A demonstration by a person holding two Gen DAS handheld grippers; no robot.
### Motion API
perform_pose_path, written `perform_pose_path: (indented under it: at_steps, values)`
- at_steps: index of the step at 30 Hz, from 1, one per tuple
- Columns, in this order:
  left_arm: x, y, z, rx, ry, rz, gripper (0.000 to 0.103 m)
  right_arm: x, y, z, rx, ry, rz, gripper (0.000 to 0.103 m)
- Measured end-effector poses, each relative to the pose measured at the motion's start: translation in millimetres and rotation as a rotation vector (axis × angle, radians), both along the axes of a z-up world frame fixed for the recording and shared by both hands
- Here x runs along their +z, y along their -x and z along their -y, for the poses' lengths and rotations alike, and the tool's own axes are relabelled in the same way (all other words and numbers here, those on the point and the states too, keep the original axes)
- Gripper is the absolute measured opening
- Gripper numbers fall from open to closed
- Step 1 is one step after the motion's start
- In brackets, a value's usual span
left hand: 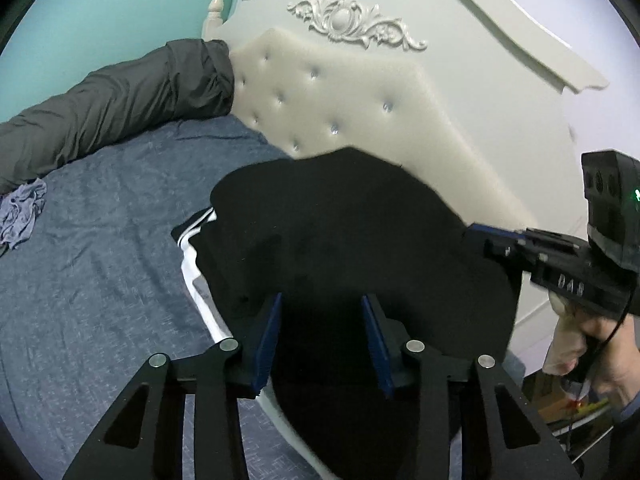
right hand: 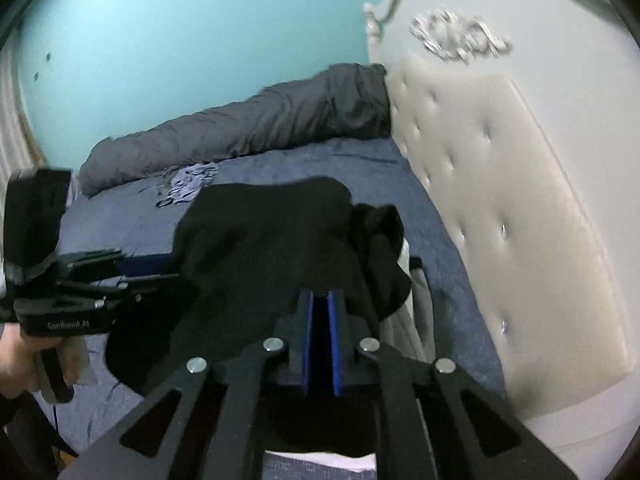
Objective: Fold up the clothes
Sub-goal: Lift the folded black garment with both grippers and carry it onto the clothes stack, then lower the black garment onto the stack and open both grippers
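Note:
A black garment [left hand: 344, 232] hangs bunched above the blue bed sheet [left hand: 100, 264], over a black and white striped garment [left hand: 192, 256]. My left gripper [left hand: 322, 312] is open, its blue pads wide apart with the black cloth lying between and under them. My right gripper [right hand: 319, 308] is shut on the black garment [right hand: 272, 240], its blue pads nearly touching with cloth pinched between. The right gripper also shows in the left wrist view [left hand: 480, 236], gripping the garment's right edge. The left gripper also shows in the right wrist view [right hand: 148, 268], at the garment's left edge.
A rolled grey duvet [left hand: 120, 108] lies along the far side of the bed by the teal wall. A crumpled light blue cloth [left hand: 22, 212] lies by it. A white tufted headboard [left hand: 360, 104] stands close on the right.

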State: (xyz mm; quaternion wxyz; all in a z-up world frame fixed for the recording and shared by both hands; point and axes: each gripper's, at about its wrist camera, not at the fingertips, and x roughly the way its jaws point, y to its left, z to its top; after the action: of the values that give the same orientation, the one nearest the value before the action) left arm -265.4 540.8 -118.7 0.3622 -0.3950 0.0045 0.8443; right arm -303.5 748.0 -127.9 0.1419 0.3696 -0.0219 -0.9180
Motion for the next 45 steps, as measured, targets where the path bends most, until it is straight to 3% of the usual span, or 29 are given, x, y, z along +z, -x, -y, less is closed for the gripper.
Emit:
perform_pose_path:
  at_steps: [7, 10, 17, 22, 28, 34, 36, 40, 45]
  values:
    - [-11.8, 5.0, -9.8, -0.01, -0.004, 0.019, 0.044, -38.2, 11.5, -14.8, -0.034, 0.035, 0.036, 0.003]
    - [-4.6, 3.8, -11.2, -0.019, -0.01, 0.017, 0.044, -41.1, 11.4, -19.1, -0.043, 0.057, 0.049, 0.003]
    - [34.1, 26.0, -11.8, -0.021, -0.032, -0.005, 0.044, 11.6, 18.0, -14.7, -0.004, 0.099, -0.029, 0.003]
    - [37.9, 47.1, -18.5, -0.002, 0.0, 0.011, 0.044, 25.6, 44.3, 21.0, 0.042, 0.056, 0.003, 0.003]
    - [21.5, 66.2, -20.6, 0.013, 0.032, 0.041, 0.043, -4.7, 71.0, 59.4, 0.045, -0.05, 0.128, 0.003]
    - [5.8, 66.5, -23.4, -0.002, 0.055, 0.047, 0.043, -37.7, 78.3, 46.9, -0.015, -0.016, 0.203, 0.0]
    - [13.6, 64.4, -19.7, 0.008, 0.034, 0.042, 0.043, -39.3, 75.1, 43.7, -0.019, 0.006, 0.198, 0.0]
    - [39.0, 46.3, -1.7, 0.019, -0.038, 0.033, 0.044, -11.9, 51.6, 30.0, -0.055, 0.075, 0.079, 0.0]
    - [48.0, 7.5, -0.9, -0.031, -0.036, 0.004, 0.044, 6.3, 7.3, 18.8, -0.053, 0.094, 0.019, 0.0]
